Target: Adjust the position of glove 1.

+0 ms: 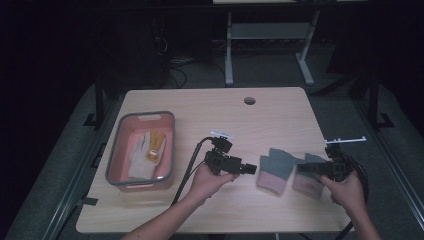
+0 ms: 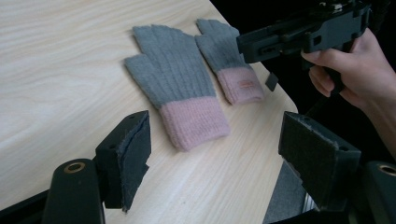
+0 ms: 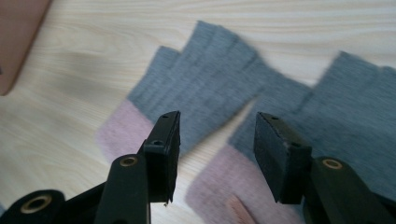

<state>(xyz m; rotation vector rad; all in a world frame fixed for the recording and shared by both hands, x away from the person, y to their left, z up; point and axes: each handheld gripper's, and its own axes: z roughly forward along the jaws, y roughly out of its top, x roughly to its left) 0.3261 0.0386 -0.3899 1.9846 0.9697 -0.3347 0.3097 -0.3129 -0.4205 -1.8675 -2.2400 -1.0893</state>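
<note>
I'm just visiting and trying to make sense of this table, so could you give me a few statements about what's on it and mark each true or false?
1. Two grey gloves with pink cuffs lie flat on the table. True: the left glove and the right glove lie side by side.
2. The left gripper is clamped on a glove. False: its jaws stand open, short of the left glove, with nothing between them.
3. The pink bin holds a white and yellow glove. True.
4. The right gripper is over the bin. False: it hovers open above the right glove's cuff.
5. The grey gloves are stacked on each other. False: they lie next to each other.
</note>
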